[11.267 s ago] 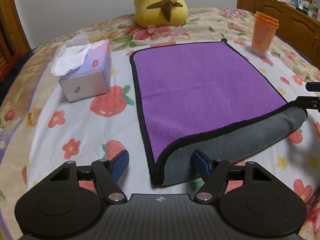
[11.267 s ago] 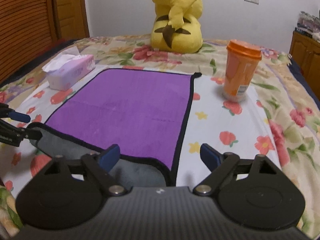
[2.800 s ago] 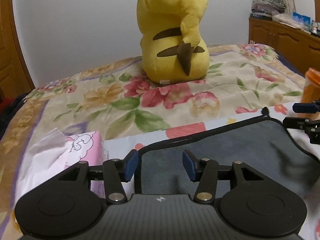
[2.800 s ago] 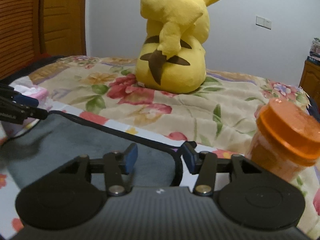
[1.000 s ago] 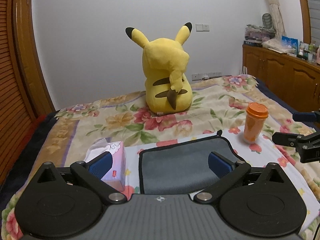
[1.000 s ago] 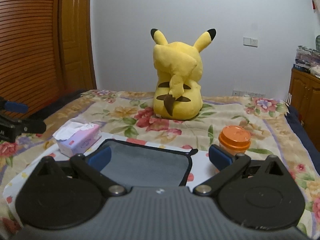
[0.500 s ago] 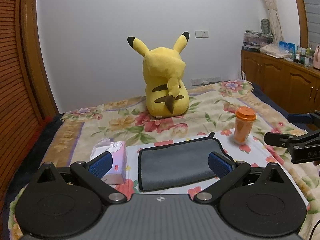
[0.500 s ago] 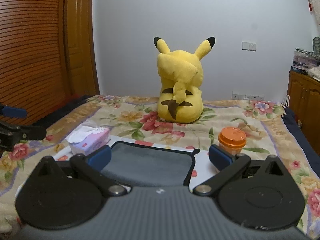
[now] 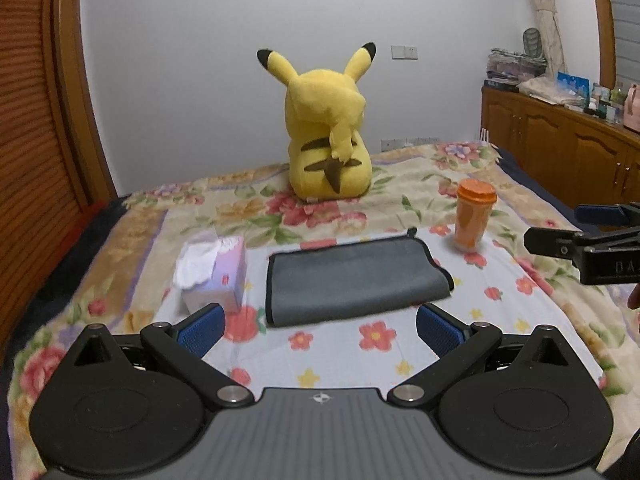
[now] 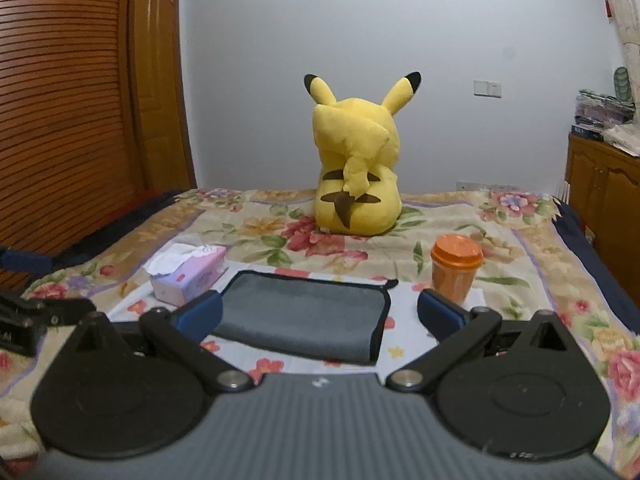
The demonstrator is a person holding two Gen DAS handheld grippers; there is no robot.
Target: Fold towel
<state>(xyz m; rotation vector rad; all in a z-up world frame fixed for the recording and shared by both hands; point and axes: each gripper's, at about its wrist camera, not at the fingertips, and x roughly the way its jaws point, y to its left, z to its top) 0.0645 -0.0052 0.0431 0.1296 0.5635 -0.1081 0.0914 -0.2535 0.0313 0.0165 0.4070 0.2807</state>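
Your left tool (image 9: 318, 330) and right tool (image 10: 318, 314) both hang spread wide, holding nothing. The folded grey towel (image 9: 352, 278) lies on the bed (image 9: 400, 344) (soft, light, limp); pinch its bound corners.

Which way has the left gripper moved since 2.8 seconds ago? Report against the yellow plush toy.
Yes. The left gripper has drawn back and up: the yellow plush toy now looks smaller and farther, and the whole folded grey towel shows.
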